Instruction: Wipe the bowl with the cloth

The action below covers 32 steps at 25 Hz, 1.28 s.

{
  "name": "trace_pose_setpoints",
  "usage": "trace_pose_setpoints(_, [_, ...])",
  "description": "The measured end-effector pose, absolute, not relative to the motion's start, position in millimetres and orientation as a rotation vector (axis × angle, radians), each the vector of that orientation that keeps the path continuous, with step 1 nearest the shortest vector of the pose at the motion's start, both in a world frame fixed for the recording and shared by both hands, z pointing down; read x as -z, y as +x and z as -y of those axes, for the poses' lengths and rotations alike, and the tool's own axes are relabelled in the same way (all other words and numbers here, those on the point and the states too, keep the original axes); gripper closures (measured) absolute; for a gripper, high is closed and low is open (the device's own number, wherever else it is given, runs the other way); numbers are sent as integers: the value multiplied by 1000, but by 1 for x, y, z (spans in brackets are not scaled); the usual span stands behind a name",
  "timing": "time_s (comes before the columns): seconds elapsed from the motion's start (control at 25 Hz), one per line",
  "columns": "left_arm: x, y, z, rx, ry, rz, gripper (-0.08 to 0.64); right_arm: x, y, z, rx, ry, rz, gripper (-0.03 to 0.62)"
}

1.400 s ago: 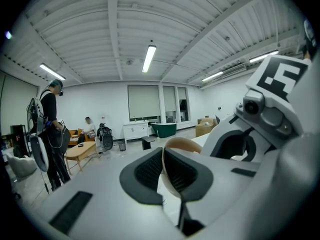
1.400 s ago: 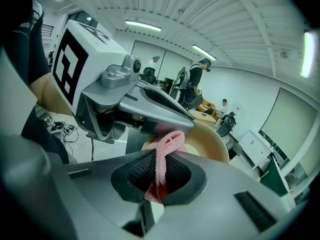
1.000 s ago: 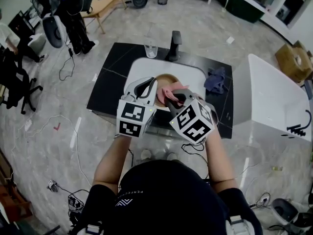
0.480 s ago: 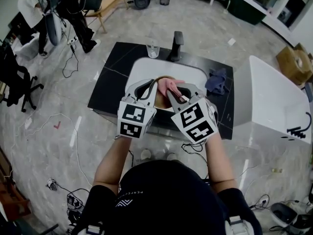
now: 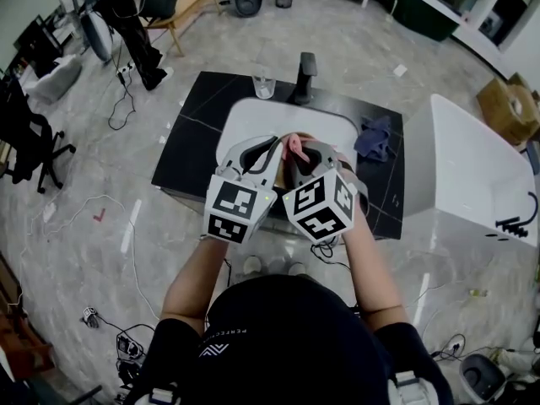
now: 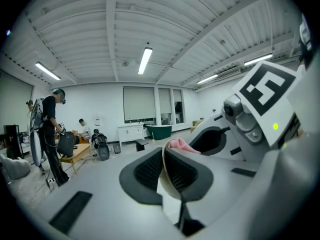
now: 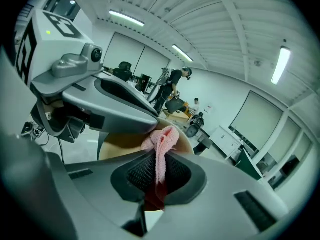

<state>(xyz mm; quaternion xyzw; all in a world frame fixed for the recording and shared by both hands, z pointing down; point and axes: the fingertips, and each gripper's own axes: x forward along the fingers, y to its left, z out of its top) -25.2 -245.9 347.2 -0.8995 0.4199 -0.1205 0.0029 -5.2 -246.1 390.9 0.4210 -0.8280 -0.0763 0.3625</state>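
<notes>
I hold both grippers up over the white sink (image 5: 250, 118). My left gripper (image 5: 268, 147) is shut on the thin rim of a tan bowl (image 6: 168, 178), which stands on edge between its jaws. My right gripper (image 5: 301, 153) is shut on a pink cloth (image 5: 294, 145). In the right gripper view the cloth (image 7: 161, 151) rises out of the jaws and its folded top touches the bowl (image 7: 119, 142) just under the left gripper (image 7: 100, 100). The left gripper view shows the cloth (image 6: 179, 145) past the bowl's edge, next to the right gripper (image 6: 260, 115). In the head view the grippers hide most of the bowl.
The sink sits in a black counter (image 5: 187, 146). A glass (image 5: 263, 83) and a black faucet (image 5: 302, 78) stand at its far edge. A dark blue cloth (image 5: 371, 139) lies to the right. A white table (image 5: 472, 171) stands further right. People and chairs are at the far left.
My right gripper has swung left and closer to the left one, bringing the pink cloth against the bowl. The two marker cubes now sit almost side by side.
</notes>
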Motion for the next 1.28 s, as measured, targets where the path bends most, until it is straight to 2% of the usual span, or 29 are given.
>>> trace_pose_setpoints(1.28, [-356, -18, 251, 487, -2808, -1223, 541, -423, -33, 216, 200, 683, 2189, 545])
